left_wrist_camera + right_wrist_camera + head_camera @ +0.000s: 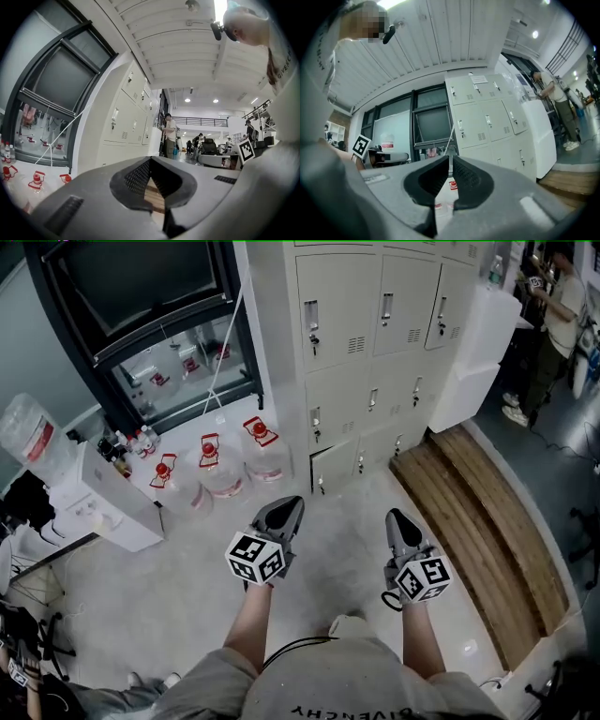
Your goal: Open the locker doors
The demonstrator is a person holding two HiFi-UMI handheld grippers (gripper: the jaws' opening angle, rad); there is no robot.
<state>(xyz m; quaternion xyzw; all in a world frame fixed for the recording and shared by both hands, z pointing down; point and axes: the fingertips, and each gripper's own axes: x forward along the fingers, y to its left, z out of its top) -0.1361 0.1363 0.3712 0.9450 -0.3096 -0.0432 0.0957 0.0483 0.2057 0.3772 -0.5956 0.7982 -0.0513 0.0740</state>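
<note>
Locker doors (342, 306), upright, handles (312, 315) at left

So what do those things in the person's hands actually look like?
Two grey tools, left tool and right tool, each tapering to a dark ribbed beak and carrying a white cube of black square markers. The person wears a grey short-sleeved shirt.

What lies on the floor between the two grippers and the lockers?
Nothing: the head view shows bare pale floor between the left gripper, right gripper and lockers; water jugs stand off left.
</note>
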